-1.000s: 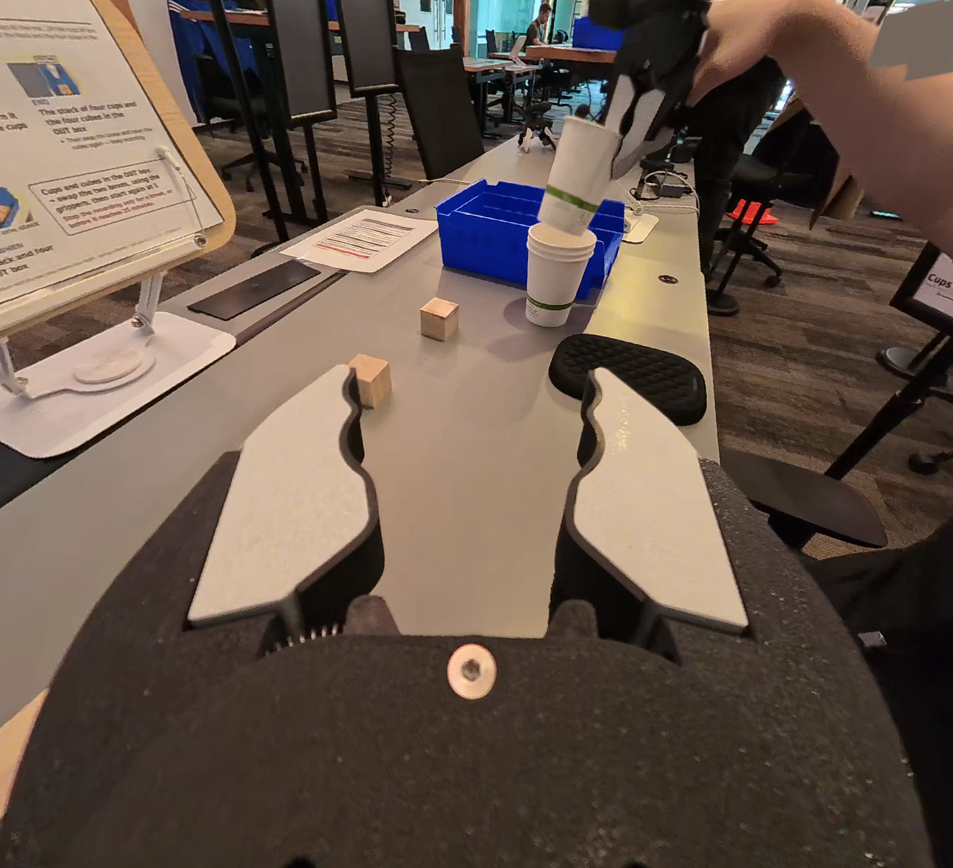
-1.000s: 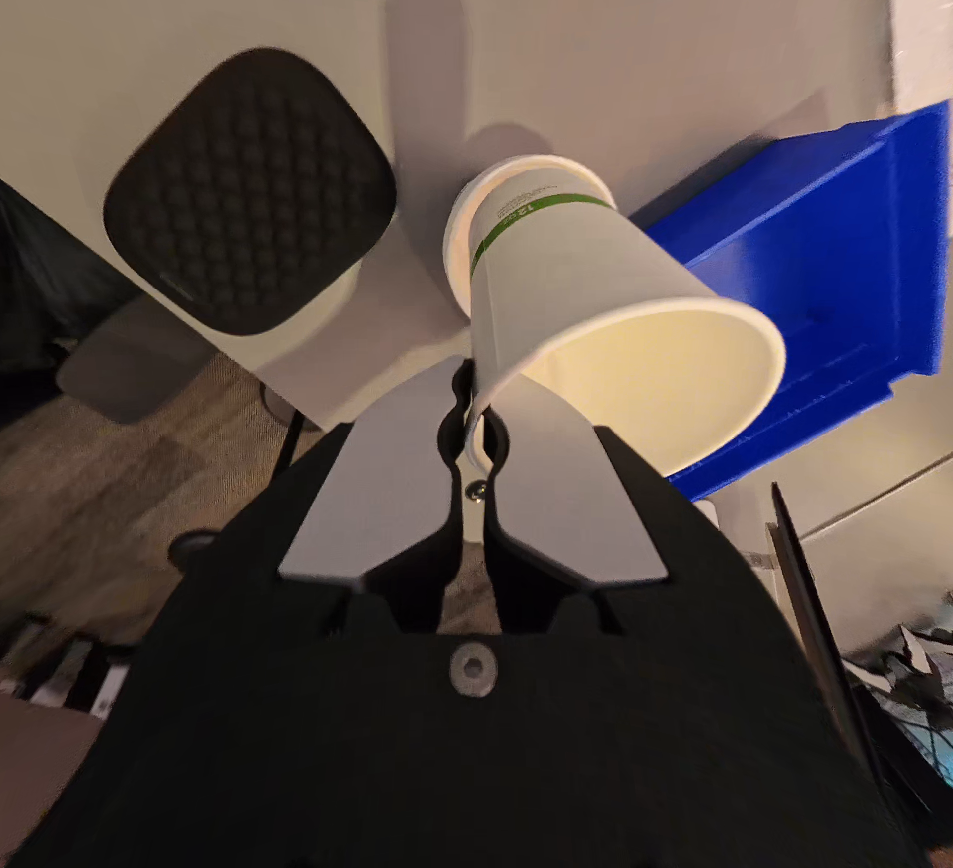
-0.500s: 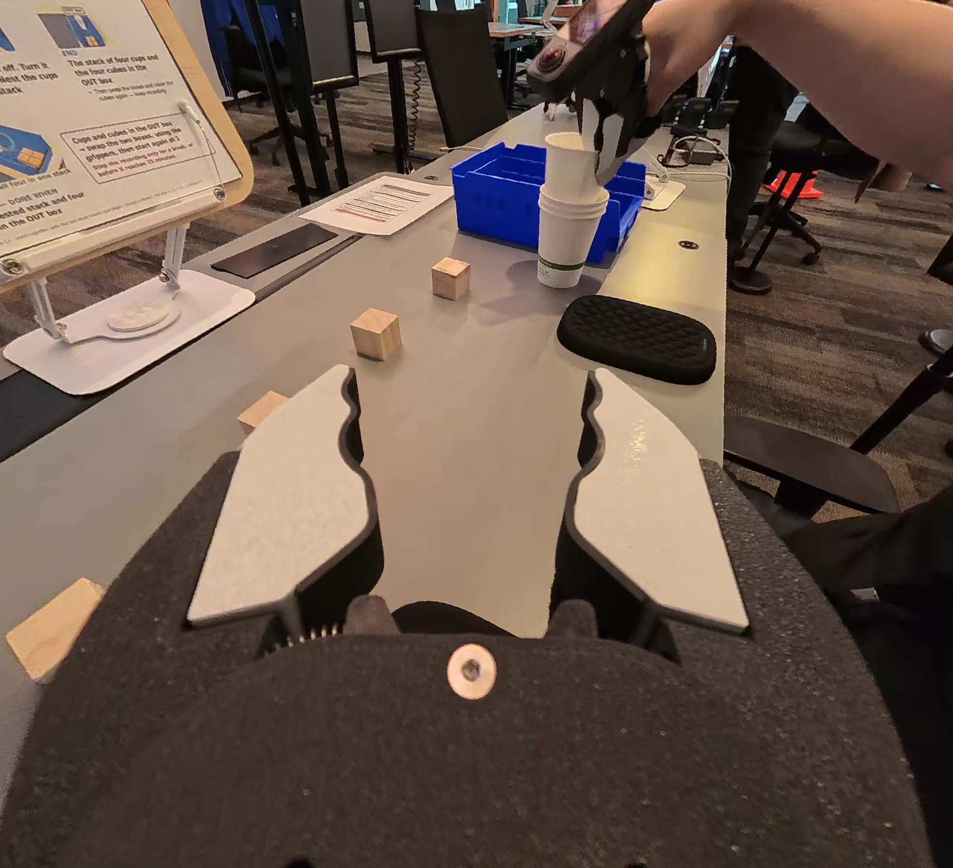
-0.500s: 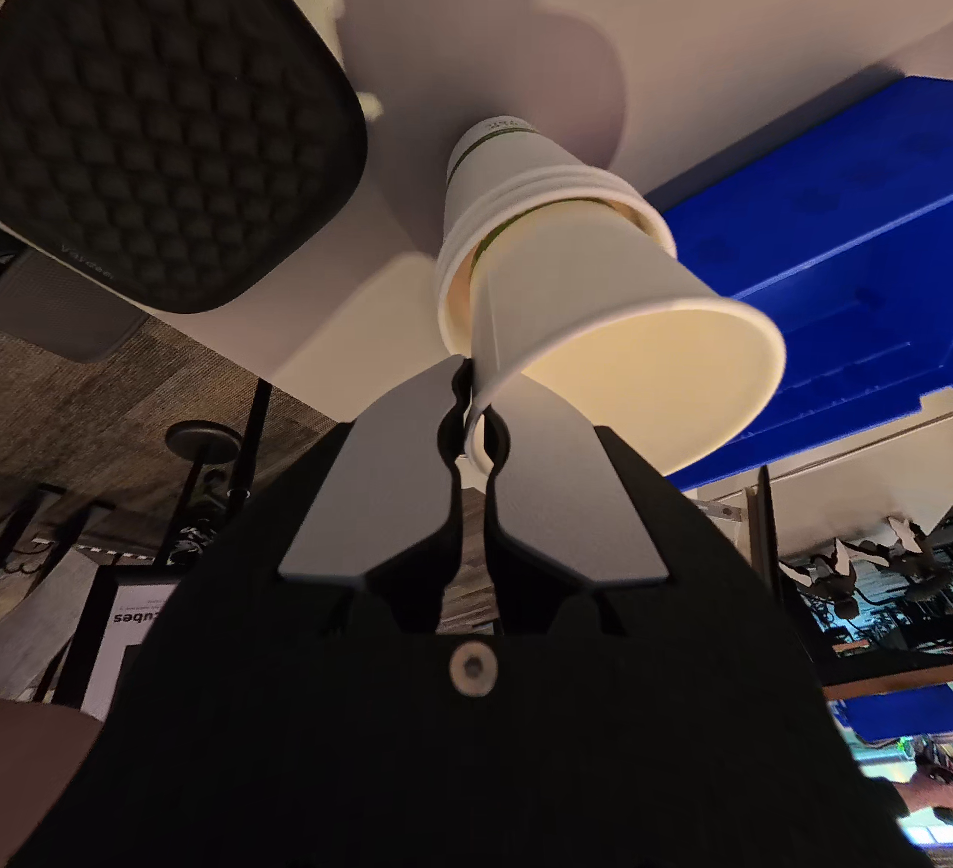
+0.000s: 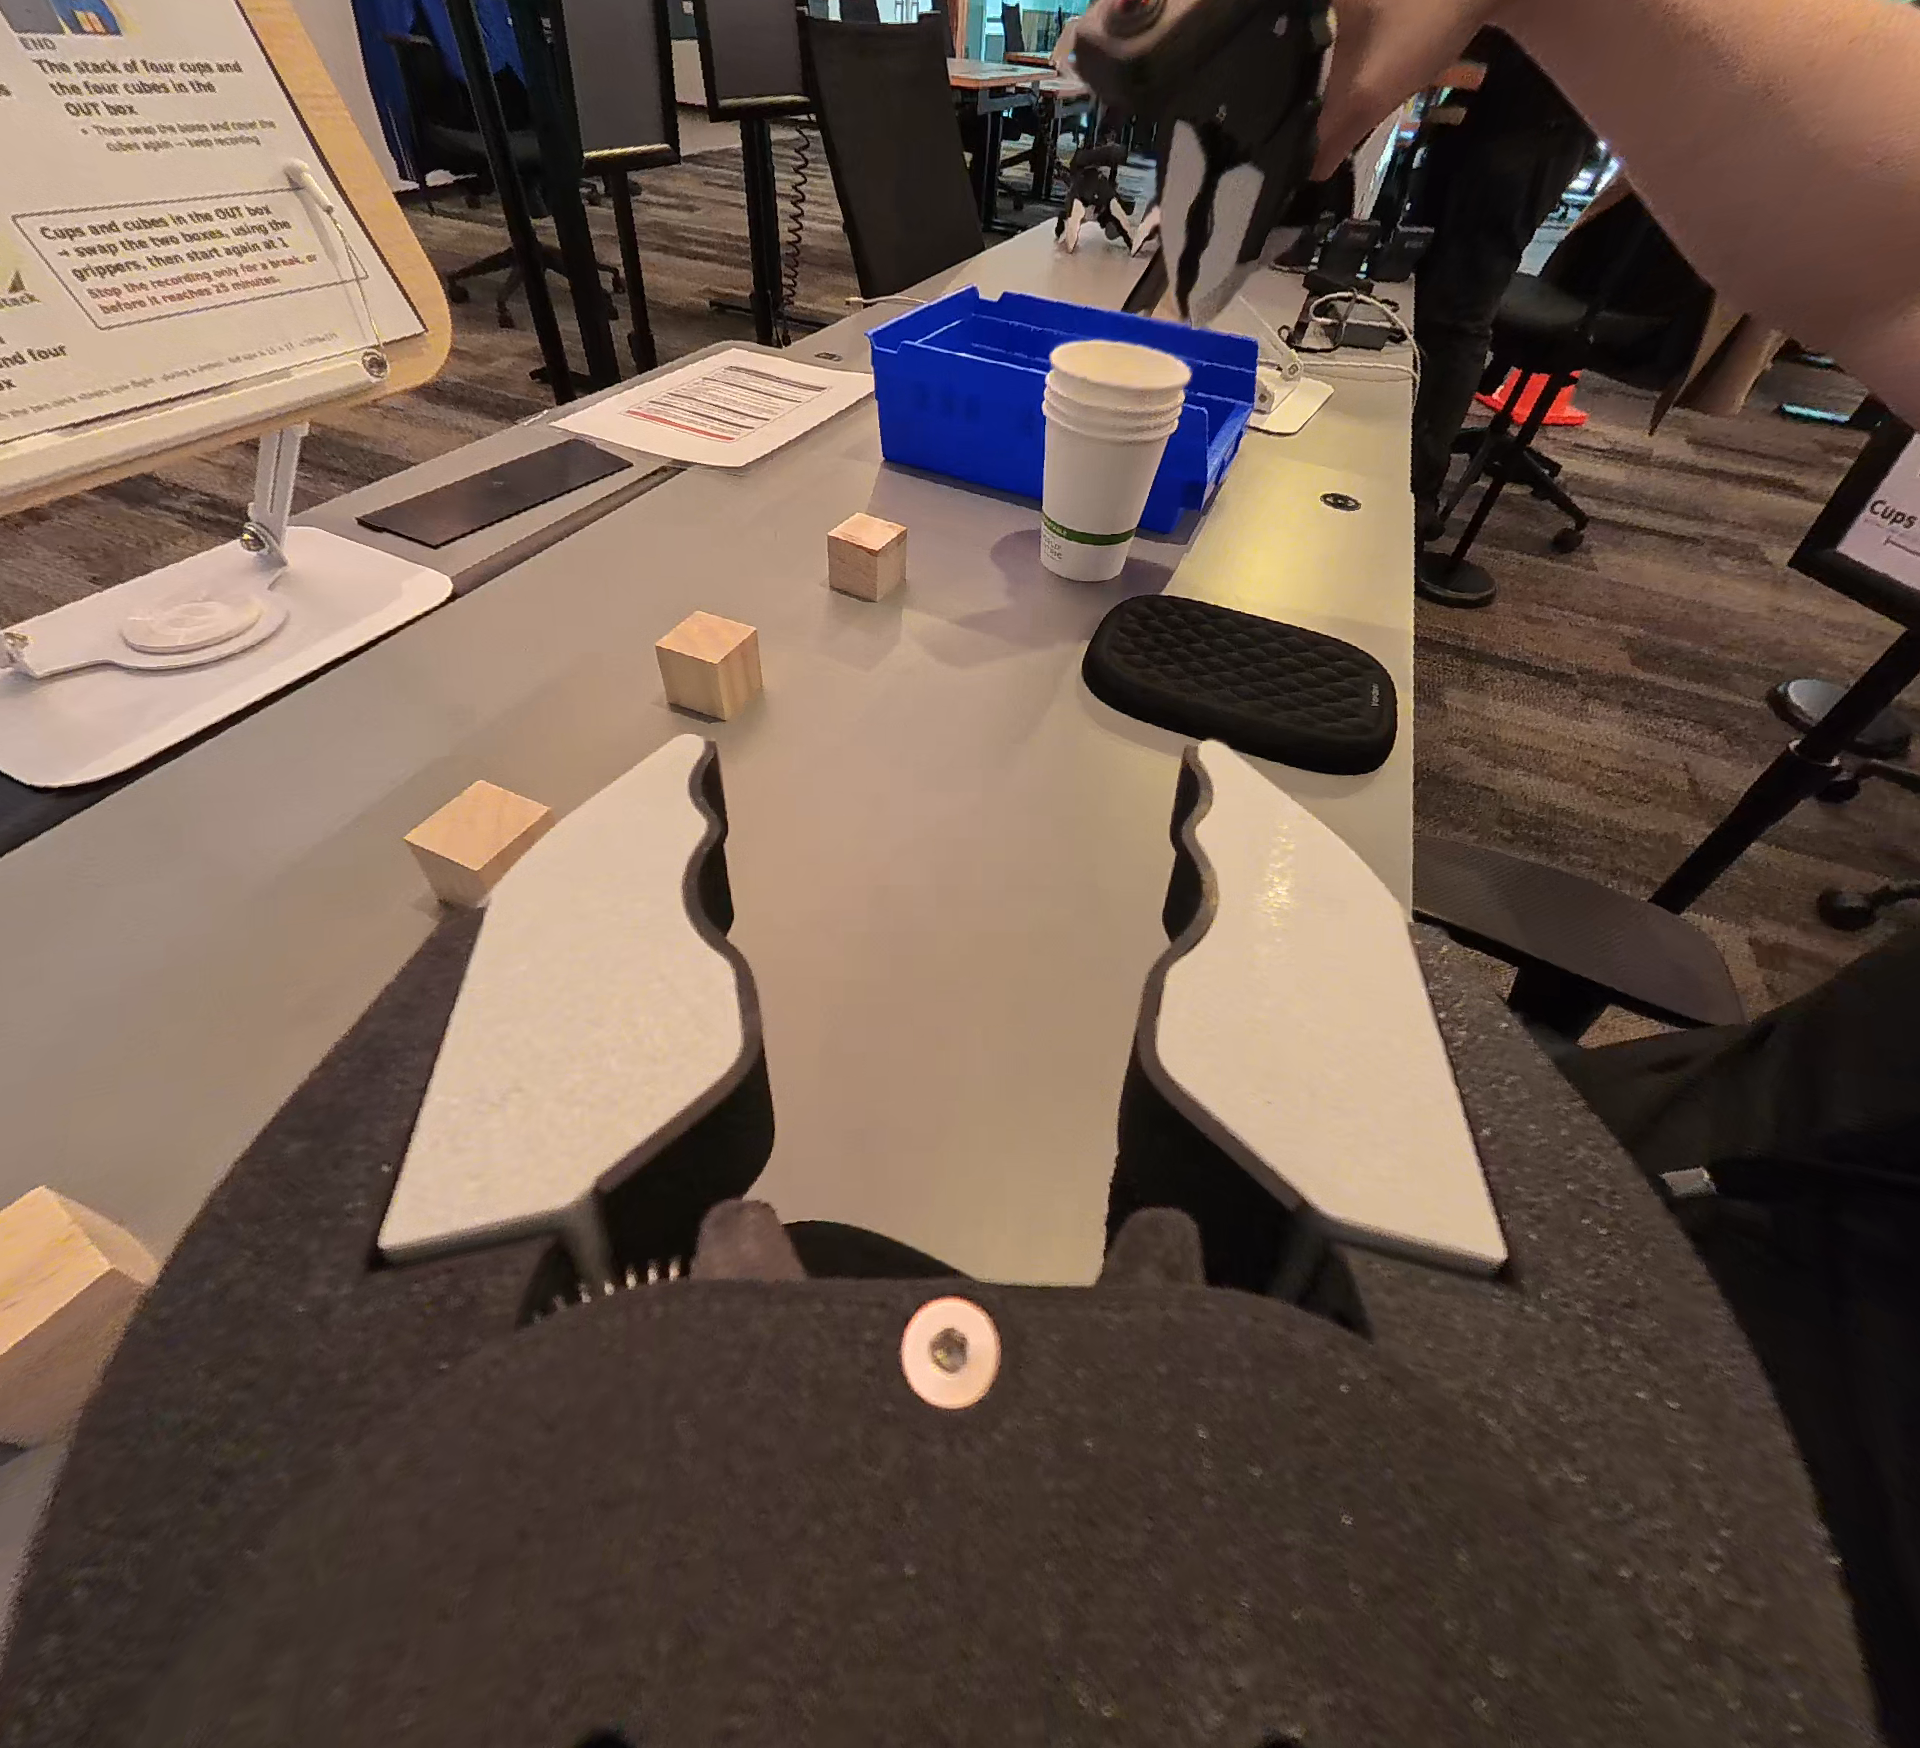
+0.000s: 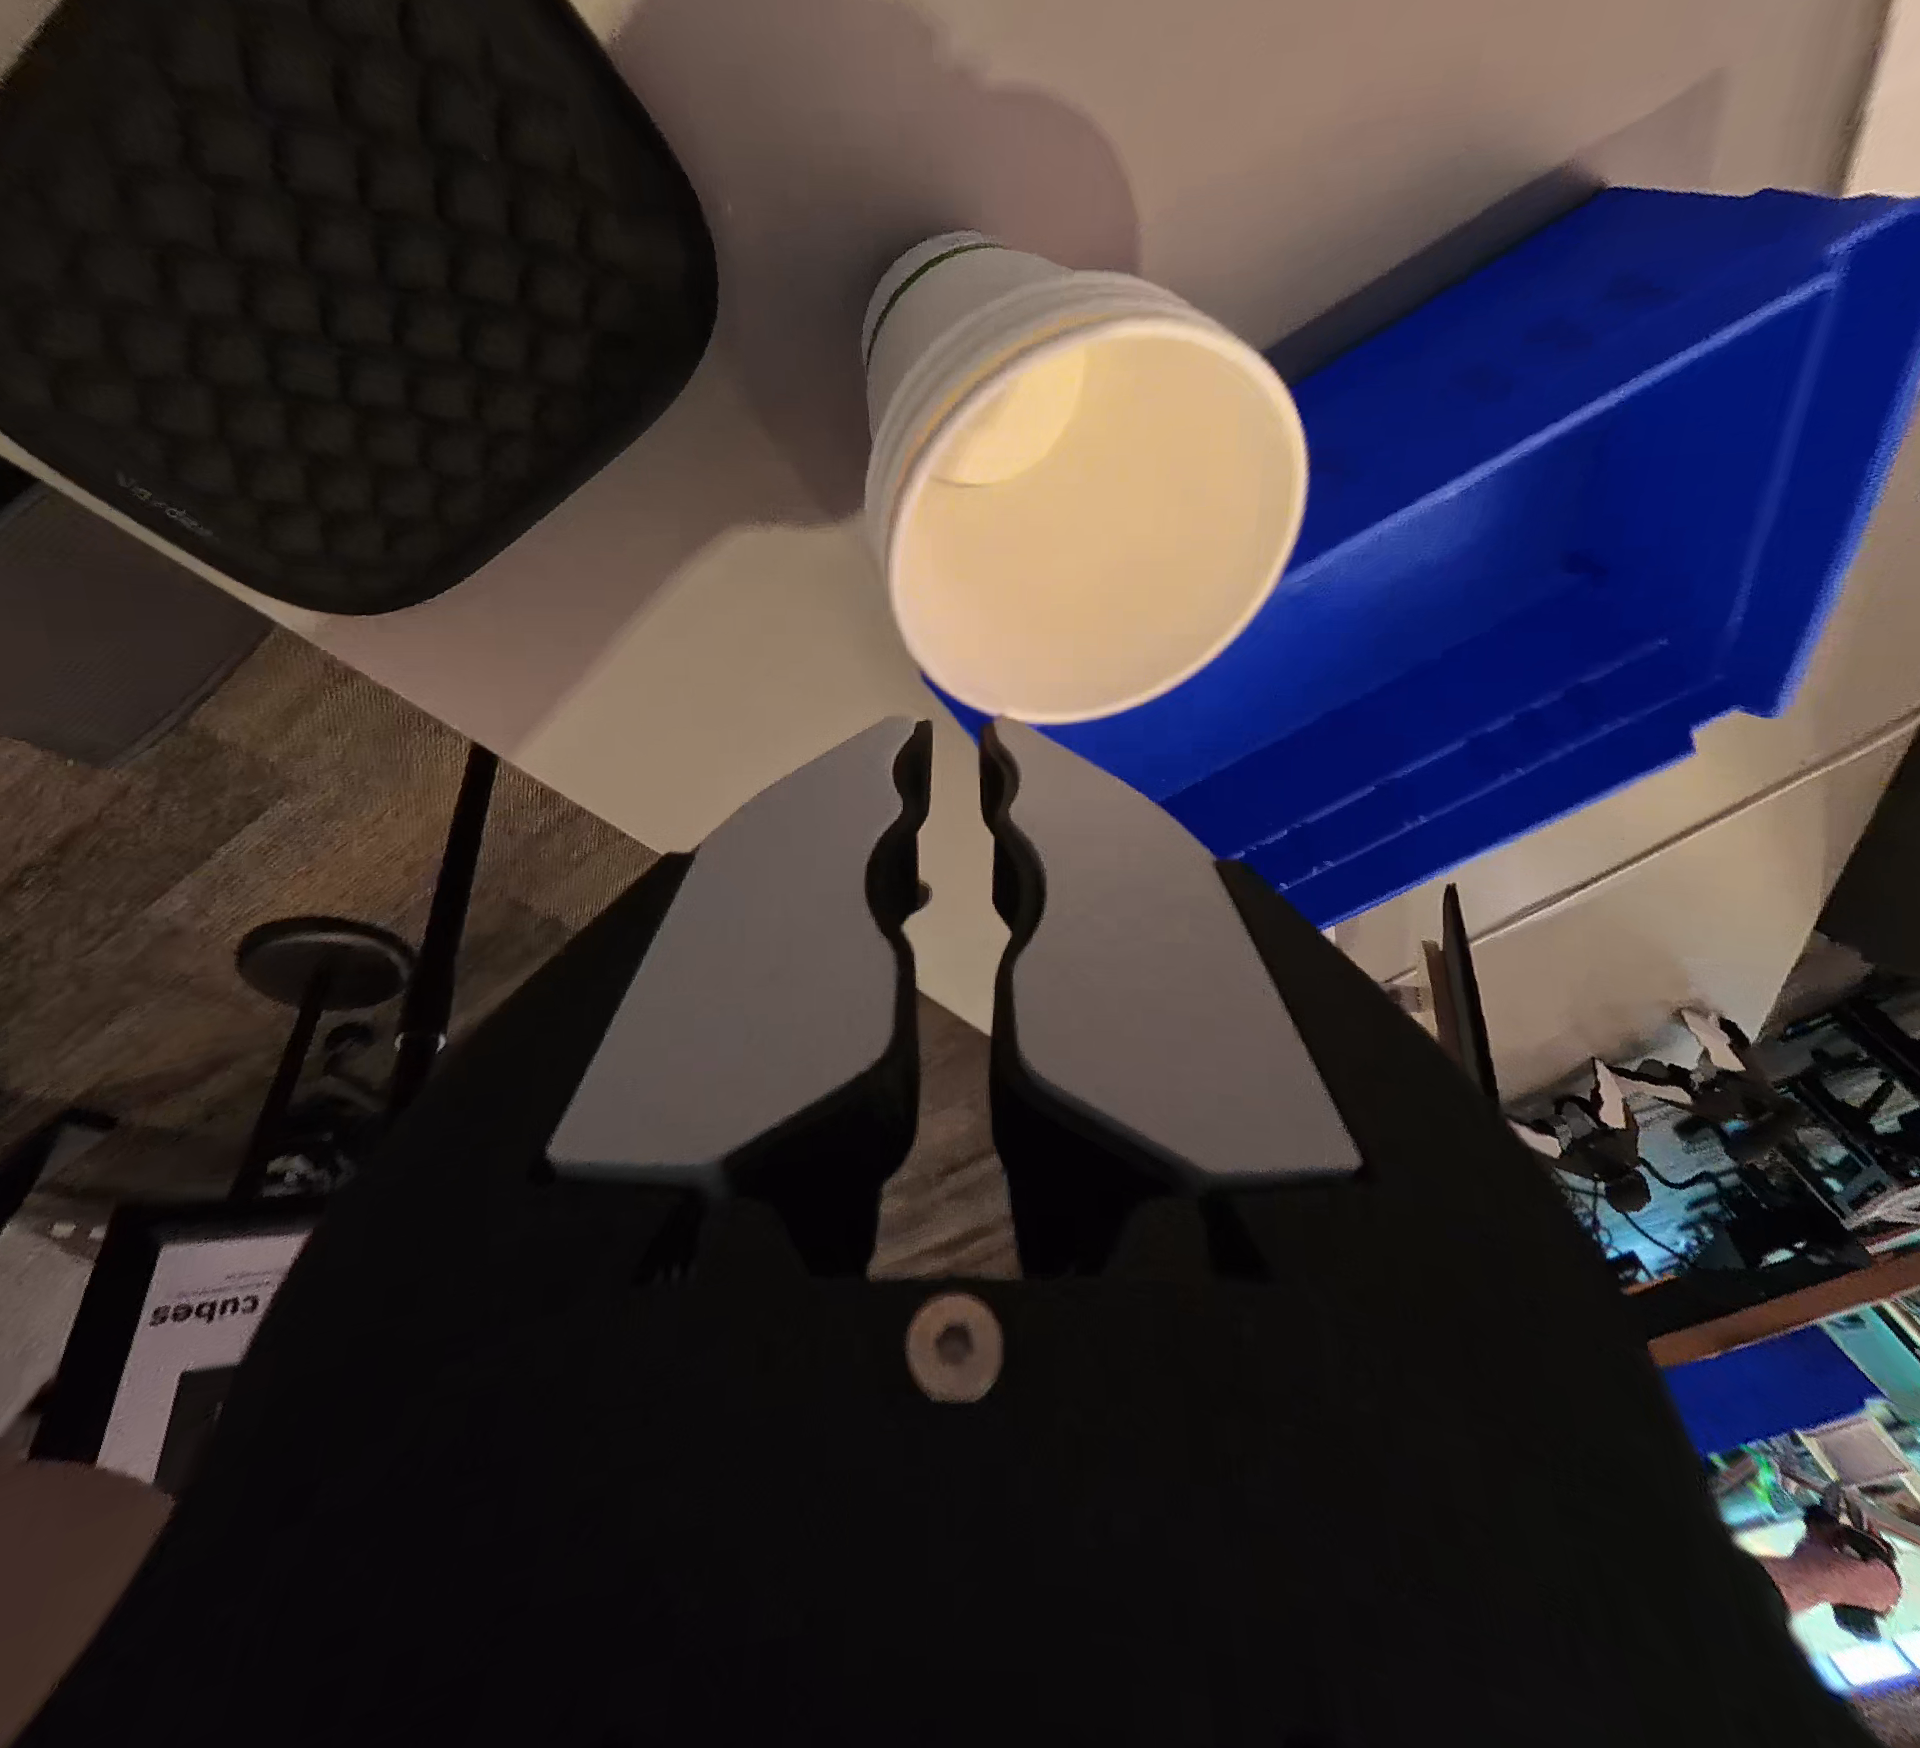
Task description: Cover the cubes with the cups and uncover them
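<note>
While the left gripper (image 5: 940, 851) hangs low over the grey table (image 5: 935, 867) with its jaws spread wide and nothing between them, the right gripper (image 6: 953, 737) is poised above the stack of cups (image 6: 1049, 493), its jaws parted by a narrow gap and gripping nothing, the tips just off the rim of the top cup. That stack of white paper cups stands upright, mouth up, on the table right in front of the blue bin (image 5: 997, 389), with a black padded rest (image 5: 1242, 680) near it. Four wooden cubes lie uncovered in a loose line: the far cube (image 5: 867, 555), the middle cube (image 5: 710, 664), the near cube (image 5: 473, 841), and the closest cube (image 5: 47, 1303) at the left edge of the left wrist view.
</note>
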